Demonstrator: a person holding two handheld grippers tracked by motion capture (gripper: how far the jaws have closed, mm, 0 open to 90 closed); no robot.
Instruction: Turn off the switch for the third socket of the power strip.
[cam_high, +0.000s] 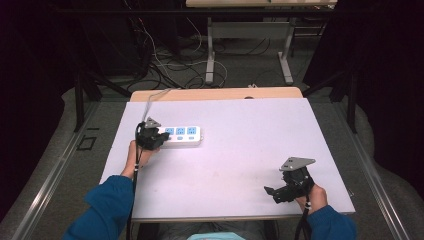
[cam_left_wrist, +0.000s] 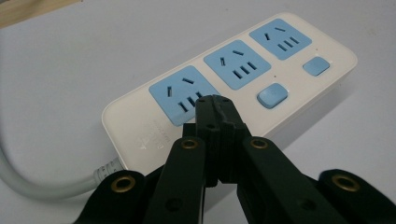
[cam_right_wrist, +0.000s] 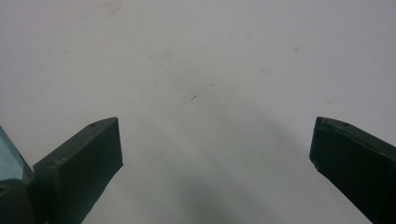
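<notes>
White plastic power strip (cam_left_wrist: 224, 88), three blue sockets, grey cord (cam_left_wrist: 28, 182)

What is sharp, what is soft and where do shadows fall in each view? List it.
High view: table evenly lit, surroundings dark, slightly soft. Left gripper view: power strip crisp, the shut left tongs in front of it slightly blurred. Right gripper view: open right tongs out of focus, with a soft grey shadow between them.
</notes>
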